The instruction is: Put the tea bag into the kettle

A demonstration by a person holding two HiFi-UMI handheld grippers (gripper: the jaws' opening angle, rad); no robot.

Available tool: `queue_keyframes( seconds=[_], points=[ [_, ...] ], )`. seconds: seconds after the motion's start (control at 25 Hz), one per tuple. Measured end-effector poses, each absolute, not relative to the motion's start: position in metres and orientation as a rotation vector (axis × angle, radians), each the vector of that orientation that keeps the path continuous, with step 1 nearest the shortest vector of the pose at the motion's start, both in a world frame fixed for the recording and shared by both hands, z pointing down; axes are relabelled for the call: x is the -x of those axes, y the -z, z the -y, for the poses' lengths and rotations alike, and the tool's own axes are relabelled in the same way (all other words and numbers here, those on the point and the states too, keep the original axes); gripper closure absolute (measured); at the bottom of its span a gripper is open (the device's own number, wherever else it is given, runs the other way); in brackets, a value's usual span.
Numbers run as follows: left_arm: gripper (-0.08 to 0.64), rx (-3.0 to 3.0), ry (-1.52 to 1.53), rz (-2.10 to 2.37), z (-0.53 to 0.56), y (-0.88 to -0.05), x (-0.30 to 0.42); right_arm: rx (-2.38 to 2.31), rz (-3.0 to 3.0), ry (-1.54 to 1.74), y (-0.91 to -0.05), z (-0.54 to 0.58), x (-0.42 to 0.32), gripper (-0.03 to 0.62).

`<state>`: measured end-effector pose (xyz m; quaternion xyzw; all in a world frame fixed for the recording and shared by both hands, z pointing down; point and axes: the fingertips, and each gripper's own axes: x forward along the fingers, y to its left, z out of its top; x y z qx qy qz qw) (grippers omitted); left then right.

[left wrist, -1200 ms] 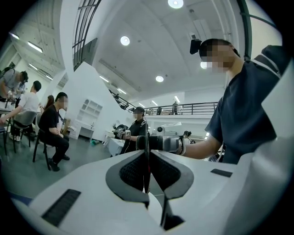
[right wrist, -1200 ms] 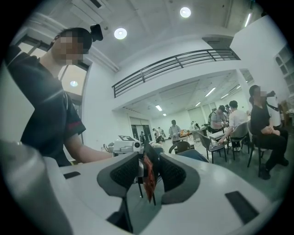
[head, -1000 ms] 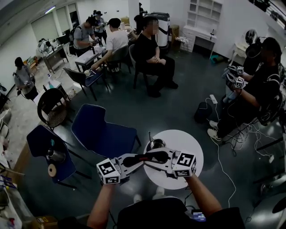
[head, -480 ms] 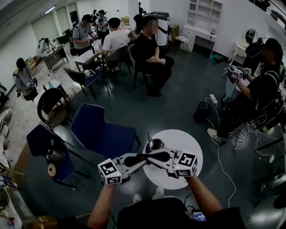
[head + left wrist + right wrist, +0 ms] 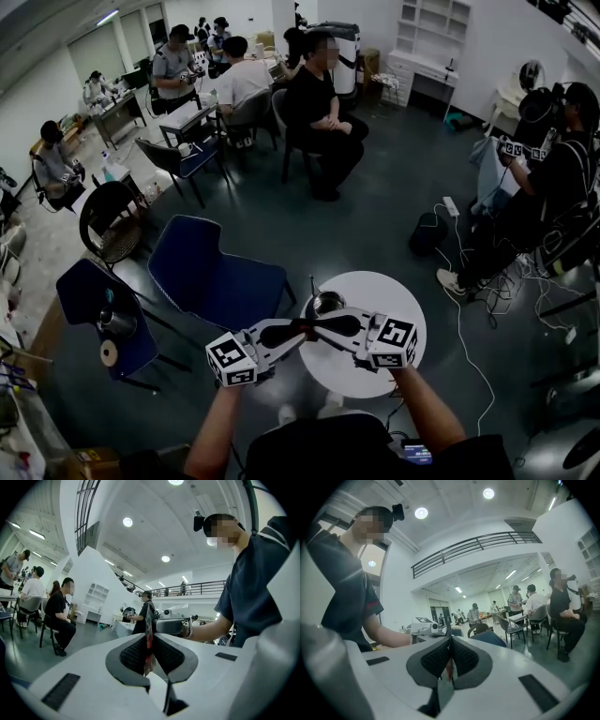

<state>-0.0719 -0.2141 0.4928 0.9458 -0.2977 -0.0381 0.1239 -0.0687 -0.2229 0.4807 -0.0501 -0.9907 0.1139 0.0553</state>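
Both grippers meet tip to tip above the small round white table (image 5: 380,286). The left gripper (image 5: 296,331) (image 5: 149,645) is shut on a thin dark-red tea bag packet (image 5: 149,620), which stands upright between its pads. The right gripper (image 5: 324,326) (image 5: 450,654) faces it and is shut on the same packet (image 5: 449,669), of which only a red sliver shows. In the head view the packet is too small to make out. Just beyond the tips, the open-topped metal kettle (image 5: 327,303) stands on the table's left part.
A blue chair (image 5: 220,274) stands left of the table. A second blue chair (image 5: 94,314) holds a metal pot (image 5: 117,325). Several people sit around the room. Cables (image 5: 511,286) trail over the floor at the right.
The right gripper has edged left, so its black tips now press against the left gripper's tips. The left gripper has hardly moved.
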Motion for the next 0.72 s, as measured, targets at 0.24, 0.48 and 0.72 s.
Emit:
queue_keyframes(
  seconds=[0.24, 0.48, 0.72],
  points=[
    [0.517, -2.735, 0.110, 0.897, 0.226, -0.503, 0.075, 0.133, 3.003, -0.374, -0.491, 0.242, 0.062, 0.572],
    [0.517, -2.676, 0.085, 1.006, 0.241, -0.507, 0.086, 0.064, 3.010, -0.410, -0.497, 0.270, 0.045, 0.572],
    [0.523, -2.634, 0.102, 1.122, 0.255, -0.515, 0.098, -0.022, 2.990, -0.405, -0.514, 0.303, 0.034, 0.572]
  ],
)
